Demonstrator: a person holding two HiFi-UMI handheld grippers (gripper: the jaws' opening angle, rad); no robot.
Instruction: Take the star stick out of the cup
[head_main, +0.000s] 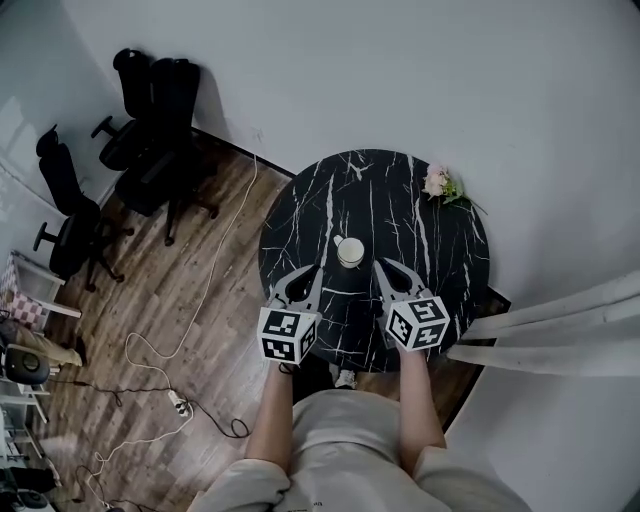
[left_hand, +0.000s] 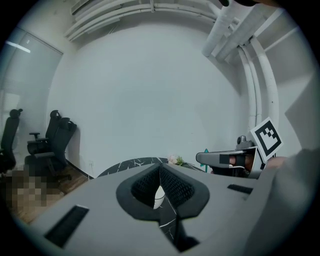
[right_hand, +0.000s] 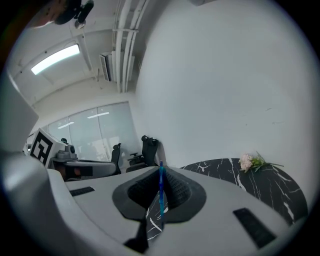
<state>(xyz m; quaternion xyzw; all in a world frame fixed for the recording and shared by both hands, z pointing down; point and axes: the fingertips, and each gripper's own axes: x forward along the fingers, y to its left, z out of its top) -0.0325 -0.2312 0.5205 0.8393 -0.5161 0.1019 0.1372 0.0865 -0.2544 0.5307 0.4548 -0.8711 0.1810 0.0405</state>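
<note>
A white cup (head_main: 350, 252) stands near the middle of the round black marble table (head_main: 440, 250). My right gripper (head_main: 379, 263) hovers just right of the cup, shut on a thin blue stick (right_hand: 161, 192) that stands upright between its pads (right_hand: 172, 187). The stick's star end is not visible, and the stick is too thin to make out in the head view. My left gripper (head_main: 321, 267) hangs just left of the cup, its jaws shut with nothing in them. A sliver of the cup (left_hand: 158, 197) shows through the gap behind the left jaws.
A small bunch of pink flowers (head_main: 440, 185) lies at the table's far right edge. Black office chairs (head_main: 150, 120) stand on the wooden floor at the left, with cables (head_main: 180, 400) trailing there. White curtains (head_main: 560, 330) hang at the right.
</note>
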